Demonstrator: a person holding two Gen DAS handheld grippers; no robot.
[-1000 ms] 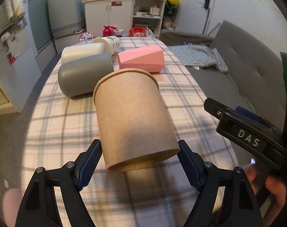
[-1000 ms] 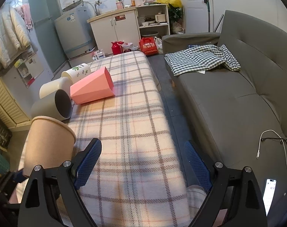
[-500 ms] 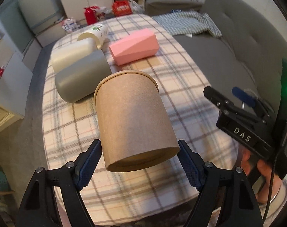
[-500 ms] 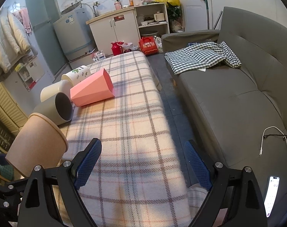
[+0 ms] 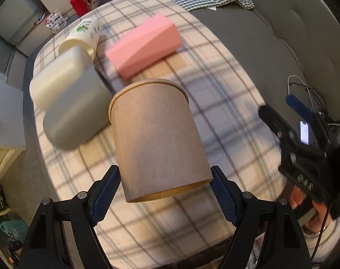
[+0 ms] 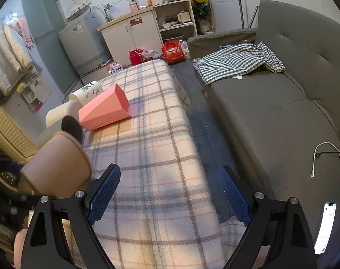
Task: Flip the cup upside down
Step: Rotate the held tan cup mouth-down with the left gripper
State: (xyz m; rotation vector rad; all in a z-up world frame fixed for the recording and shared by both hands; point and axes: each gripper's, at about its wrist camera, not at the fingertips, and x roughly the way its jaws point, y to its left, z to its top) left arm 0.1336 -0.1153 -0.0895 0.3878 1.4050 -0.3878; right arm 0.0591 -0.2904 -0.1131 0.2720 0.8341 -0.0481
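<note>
Now, your left gripper (image 5: 165,190) pinches the brown paper cup (image 5: 156,139) near its base, aloft just beside the grey cup (image 5: 73,121); roll it rim-down squarely (right gripper (image 6: 170,192) spread, idle).

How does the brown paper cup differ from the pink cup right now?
The brown paper cup is held off the table between the left gripper pads; the pink cup lies loose on the plaid tablecloth. The brown paper cup is round and smooth with a rolled rim; the pink cup is faceted and angular. Both taper, and neither stands upright.
</note>
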